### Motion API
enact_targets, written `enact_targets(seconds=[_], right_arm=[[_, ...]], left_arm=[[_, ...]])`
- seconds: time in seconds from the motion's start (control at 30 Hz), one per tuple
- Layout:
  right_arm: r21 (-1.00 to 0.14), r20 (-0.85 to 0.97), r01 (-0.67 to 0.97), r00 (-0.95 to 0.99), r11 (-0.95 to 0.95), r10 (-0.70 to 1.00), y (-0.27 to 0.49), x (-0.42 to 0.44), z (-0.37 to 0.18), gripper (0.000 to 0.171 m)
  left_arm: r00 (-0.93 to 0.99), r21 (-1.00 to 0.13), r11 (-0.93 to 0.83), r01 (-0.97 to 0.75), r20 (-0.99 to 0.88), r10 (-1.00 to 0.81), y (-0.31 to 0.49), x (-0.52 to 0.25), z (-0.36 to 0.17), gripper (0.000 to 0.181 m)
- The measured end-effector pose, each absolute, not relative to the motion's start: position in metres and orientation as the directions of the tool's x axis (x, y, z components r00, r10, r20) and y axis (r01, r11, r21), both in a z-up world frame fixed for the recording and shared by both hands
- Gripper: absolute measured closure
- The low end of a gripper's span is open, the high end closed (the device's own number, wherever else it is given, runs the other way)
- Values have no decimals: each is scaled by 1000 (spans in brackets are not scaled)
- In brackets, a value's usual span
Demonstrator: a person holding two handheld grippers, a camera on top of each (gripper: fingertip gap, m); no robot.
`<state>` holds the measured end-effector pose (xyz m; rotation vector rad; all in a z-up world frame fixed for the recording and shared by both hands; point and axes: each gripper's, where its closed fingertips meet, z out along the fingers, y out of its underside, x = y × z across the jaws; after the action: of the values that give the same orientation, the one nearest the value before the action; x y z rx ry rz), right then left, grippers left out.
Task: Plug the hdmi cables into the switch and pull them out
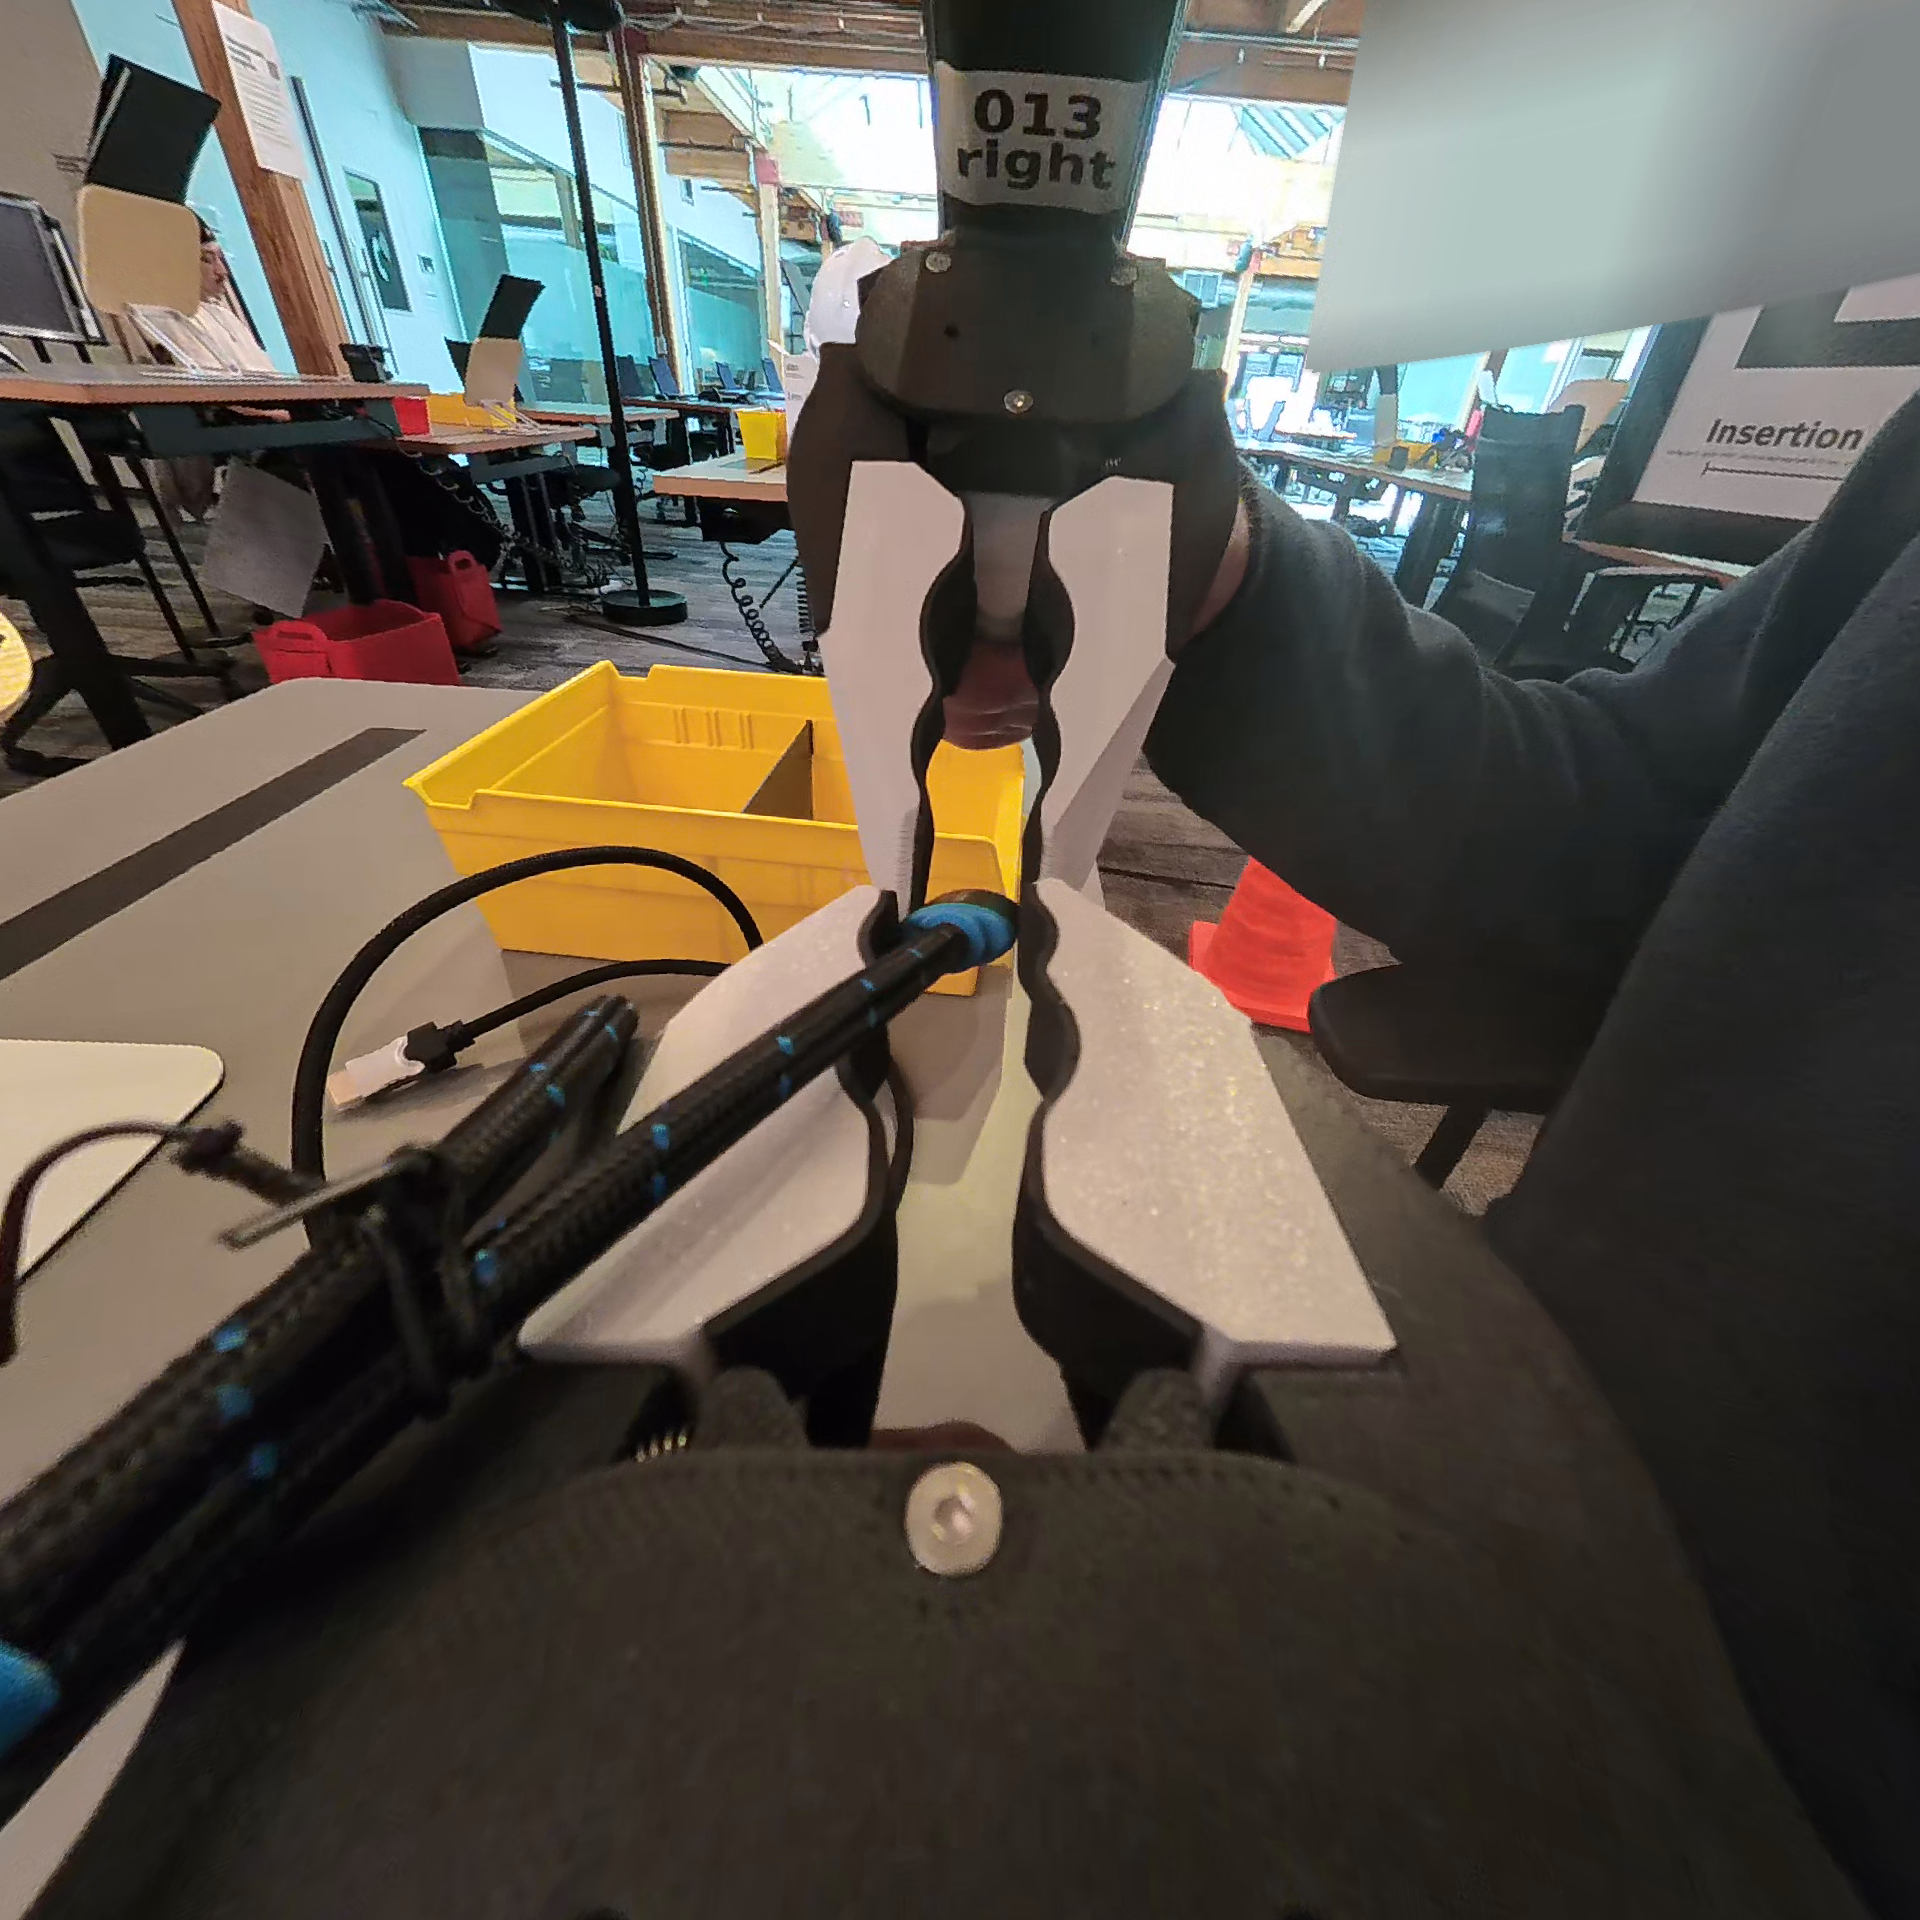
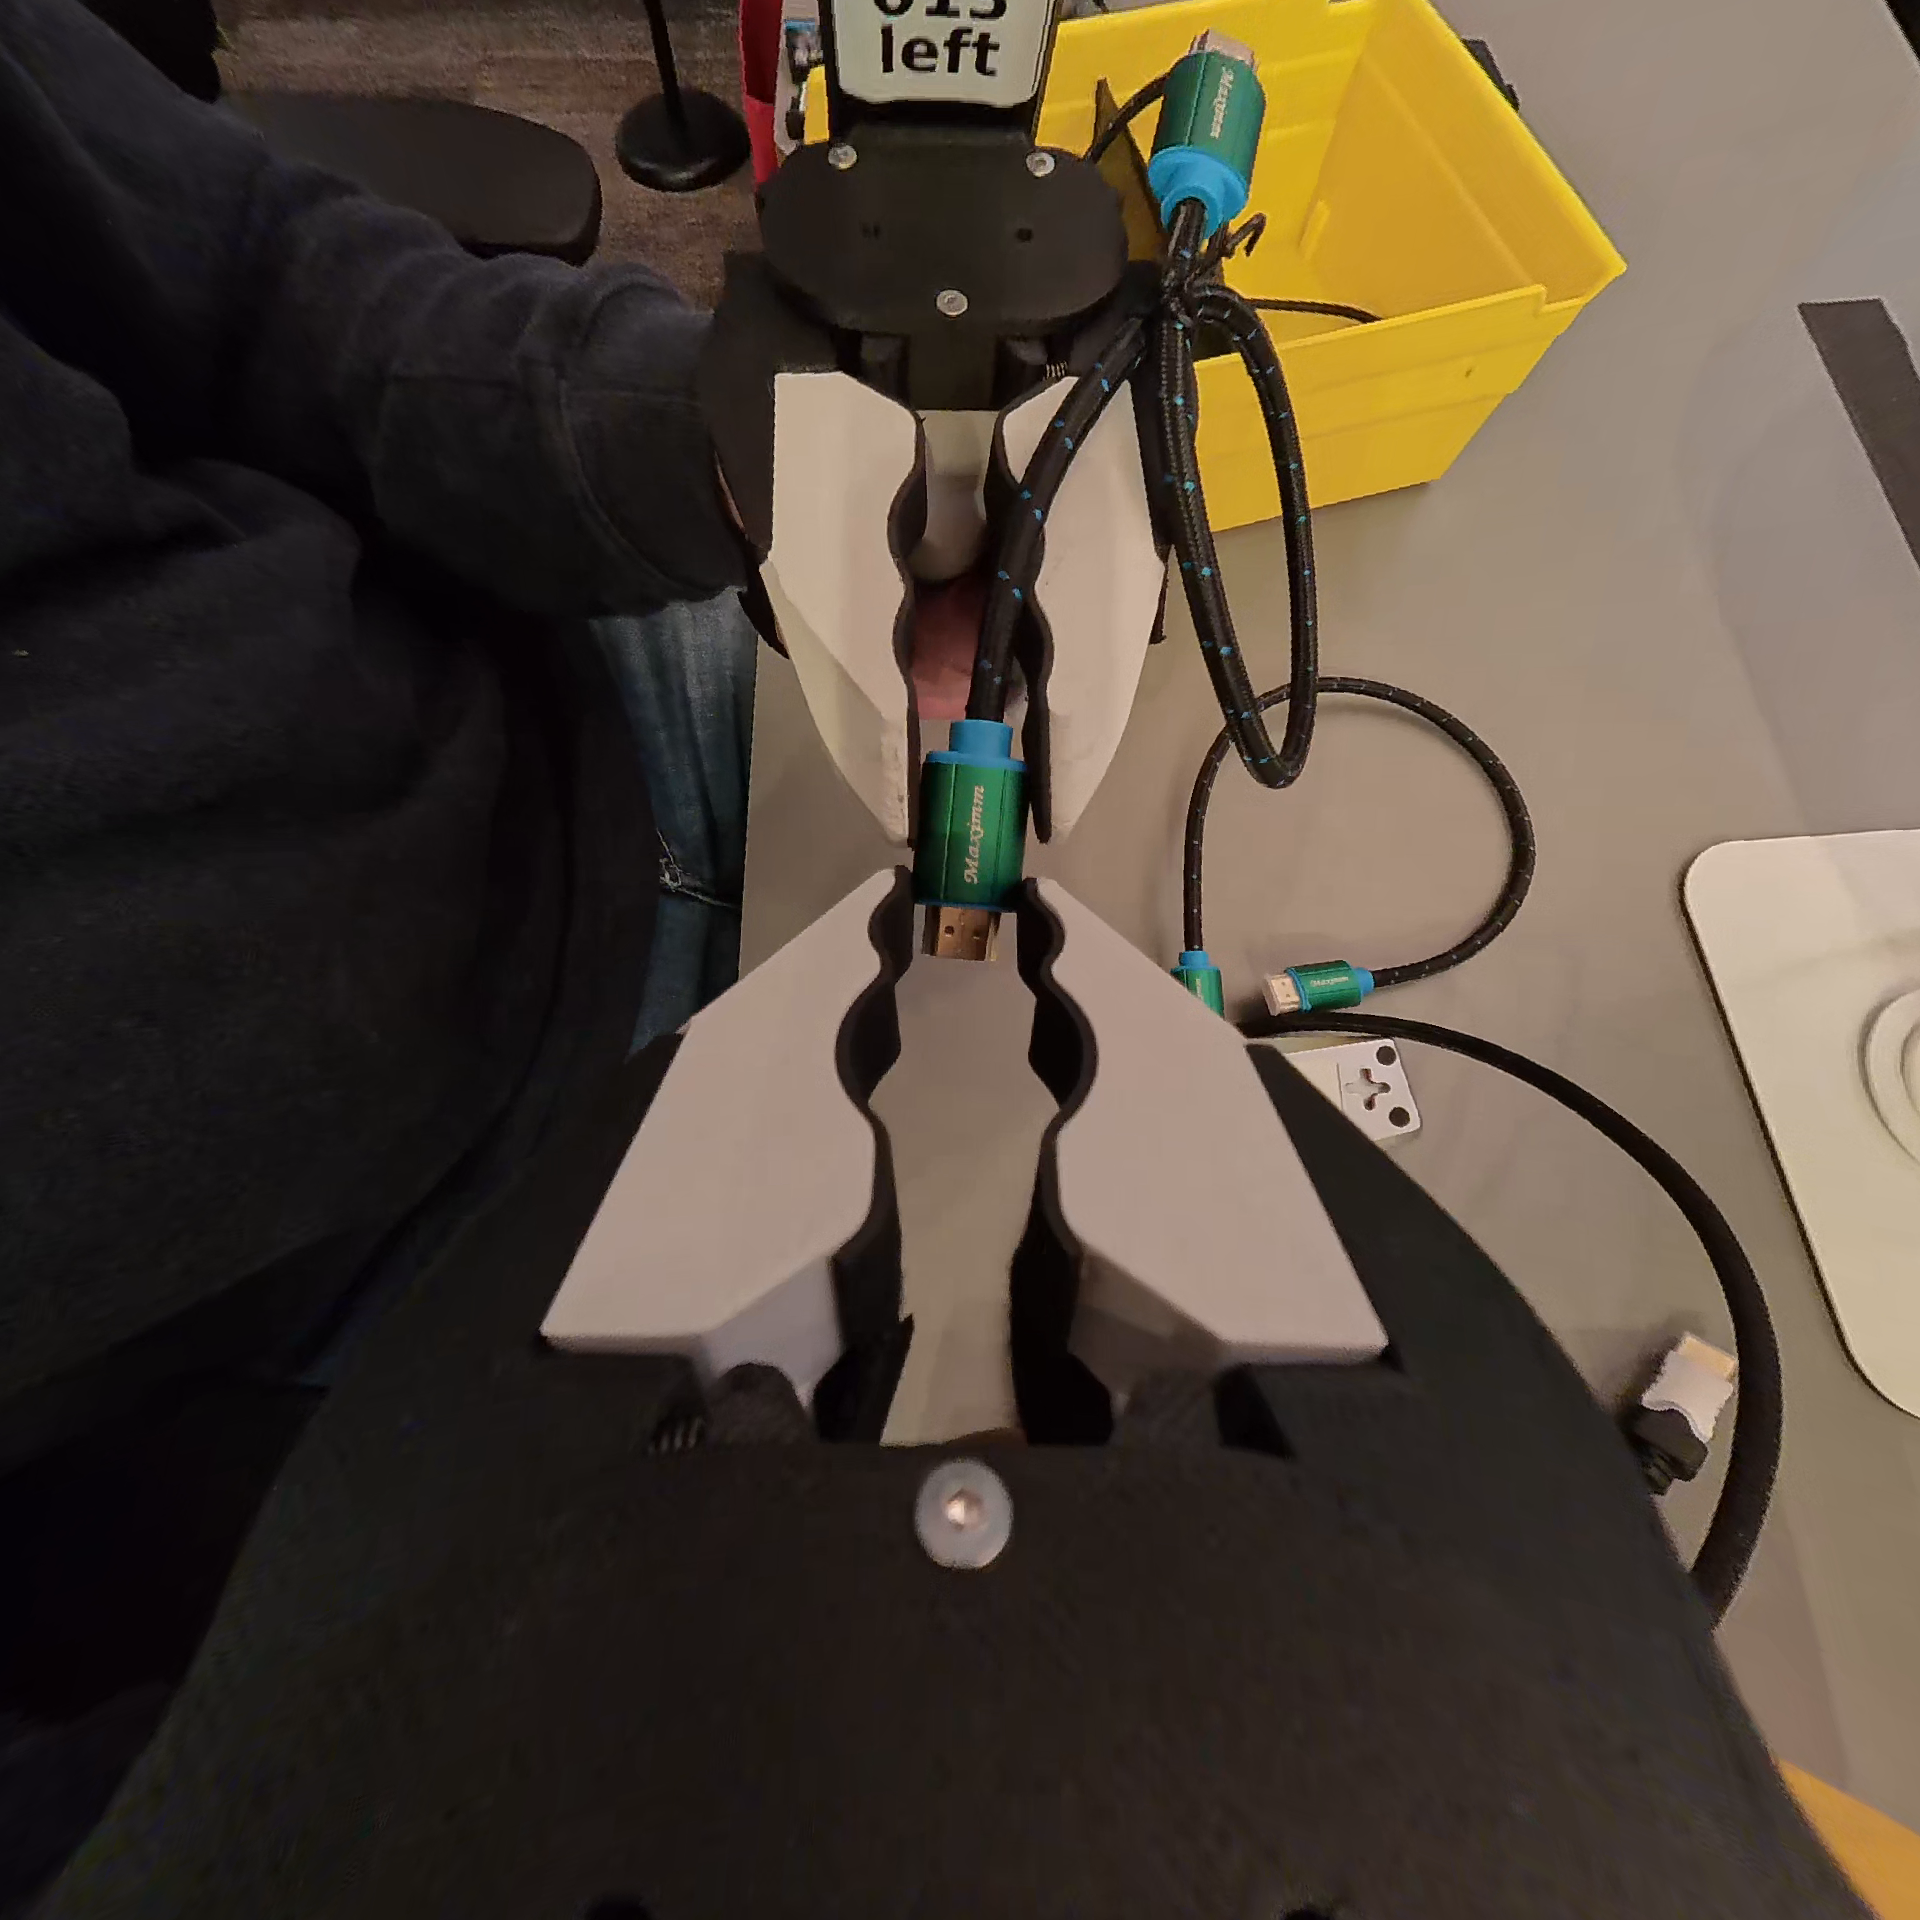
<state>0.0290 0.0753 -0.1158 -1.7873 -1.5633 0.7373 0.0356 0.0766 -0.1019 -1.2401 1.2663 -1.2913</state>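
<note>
- Your left tongs [image 1: 951, 914] pinch the green HDMI plug [image 2: 968, 831] by its barrel, just below the blue collar; the gold tip sticks out past the fingertips, which leaves the connector free to be taken over or aimed.
- Your right tongs [image 2: 961, 904] meet it head-on, tip to tip with the left. The jaws are spread a little, and the gold tip sits in the gap between them. Whether the pads touch the green barrel is hard to tell from here; I judge they are not yet pressing.
- This looks like a hand-over or a re-grip, so that the plug ends up squared in the right tongs for insertion.
- The braided cable [image 1: 717, 1091] trails back over the left finger and is bundled with its other plug [image 2: 1210, 114], which hangs beside the left tool. That weight may tug the plug askew when you let go.
- Another green plug [image 2: 1320, 982] and a white-tipped black cable [image 2: 1688, 1371] lie loose on the grey counter [image 2: 1507, 644], with the yellow bin [image 2: 1455, 260] behind.
- The switch itself is not clearly in view; nothing is plugged in, so the task is at an early stage.
</note>
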Motion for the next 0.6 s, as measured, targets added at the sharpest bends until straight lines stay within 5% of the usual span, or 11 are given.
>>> enact_targets(seconds=[0.4,0.6], right_arm=[[-892,-184,371,224,-258,957,92,30,-109,138],[-877,-132,391,361,-279,923,118,49,-130,119]], left_arm=[[-57,-938,-271,216,265,-963,101,20,-87,160],[2,-933,-263,245,272,-962,114,10,-92,160]])
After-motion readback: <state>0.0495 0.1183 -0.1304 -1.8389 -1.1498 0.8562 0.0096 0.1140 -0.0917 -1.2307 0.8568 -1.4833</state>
